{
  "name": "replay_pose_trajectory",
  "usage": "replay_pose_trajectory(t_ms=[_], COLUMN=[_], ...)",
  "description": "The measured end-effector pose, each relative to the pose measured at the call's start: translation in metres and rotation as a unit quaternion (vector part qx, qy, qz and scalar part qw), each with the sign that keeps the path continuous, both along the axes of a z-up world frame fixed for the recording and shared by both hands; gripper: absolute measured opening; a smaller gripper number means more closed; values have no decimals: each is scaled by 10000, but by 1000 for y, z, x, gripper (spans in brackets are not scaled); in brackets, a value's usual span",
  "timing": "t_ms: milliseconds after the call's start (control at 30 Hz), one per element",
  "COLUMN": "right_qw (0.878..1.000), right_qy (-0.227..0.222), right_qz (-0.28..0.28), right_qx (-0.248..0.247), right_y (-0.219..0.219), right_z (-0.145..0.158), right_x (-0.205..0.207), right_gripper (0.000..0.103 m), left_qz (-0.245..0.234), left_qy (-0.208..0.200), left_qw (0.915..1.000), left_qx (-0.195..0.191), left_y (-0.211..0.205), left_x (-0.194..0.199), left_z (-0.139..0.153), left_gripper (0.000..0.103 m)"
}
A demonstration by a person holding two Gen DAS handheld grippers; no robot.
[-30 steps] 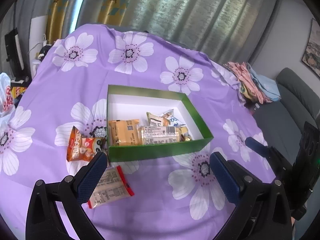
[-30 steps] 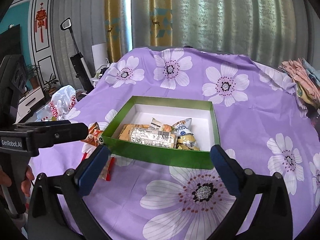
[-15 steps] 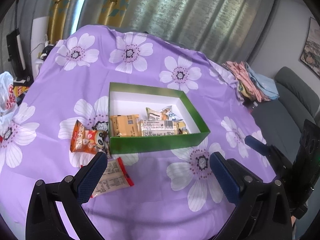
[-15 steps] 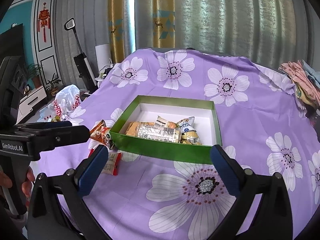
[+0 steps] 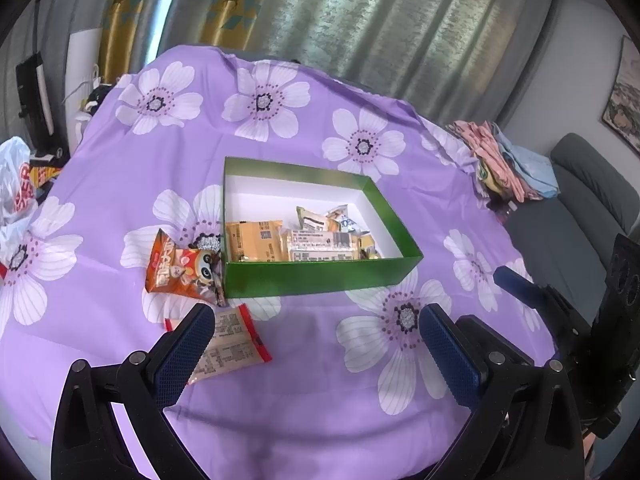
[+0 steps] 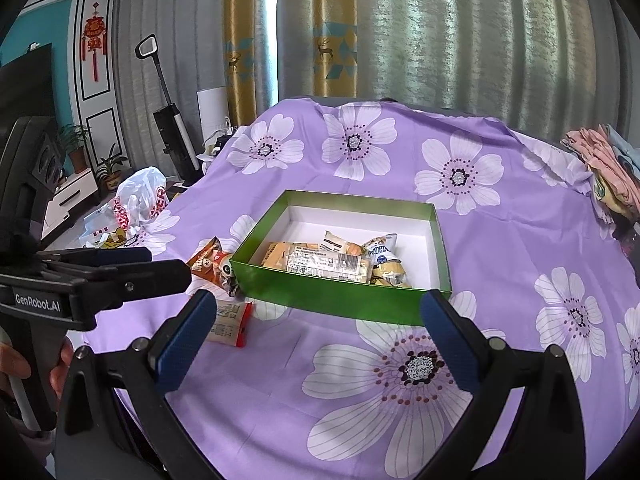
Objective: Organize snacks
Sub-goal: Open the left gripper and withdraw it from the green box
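A green box [image 5: 320, 278] [image 6: 344, 300] with a white inside sits mid-table and holds several snack packets [image 5: 320, 242] [image 6: 332, 262]. Left of it lies an orange snack bag with a panda face [image 5: 182, 270] [image 6: 210, 264]. A pale packet with red ends [image 5: 230, 350] [image 6: 230, 322] lies nearer, by the left pad. My left gripper [image 5: 316, 348] hangs open above the cloth in front of the box, holding nothing. My right gripper [image 6: 318, 338] is open too, also short of the box. The left gripper shows from the side in the right wrist view [image 6: 120, 276].
The table wears a purple cloth with white flowers [image 5: 140, 184] [image 6: 520, 240]. A heap of folded clothes [image 5: 504, 160] sits at the far right edge beside a grey sofa [image 5: 580, 208]. White plastic bags [image 6: 136, 208] lie on the floor to the left. A person's hand [image 6: 60, 364] grips the left handle.
Both grippers have drawn back and up from the box, so it looks smaller and farther away. The jaws stay wide and the snacks have not moved.
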State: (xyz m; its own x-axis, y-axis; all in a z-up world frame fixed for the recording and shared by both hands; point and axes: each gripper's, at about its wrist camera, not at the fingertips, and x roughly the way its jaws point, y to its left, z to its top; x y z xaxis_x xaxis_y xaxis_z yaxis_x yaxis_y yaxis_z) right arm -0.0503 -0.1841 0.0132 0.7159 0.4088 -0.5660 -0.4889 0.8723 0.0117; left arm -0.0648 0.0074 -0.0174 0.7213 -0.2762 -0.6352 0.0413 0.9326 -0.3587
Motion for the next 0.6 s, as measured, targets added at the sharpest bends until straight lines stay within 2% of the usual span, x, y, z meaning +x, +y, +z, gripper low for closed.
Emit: replay_pose_trajectory(t_ms=[400,600], right_qw=[10000,9998], right_qy=[44,154], right_qz=[42,92], right_qx=[-46,-40], right_y=[6,9], right_z=[-4,-12], right_x=[-3,-1], right_gripper=[103,103], left_qz=[20,258], left_qy=[24,105], left_qw=[10000,9996], left_qx=[-13,-52], left_y=[2,20], left_x=[-1,-12], left_z=[-2,-13], left_gripper=[102,102])
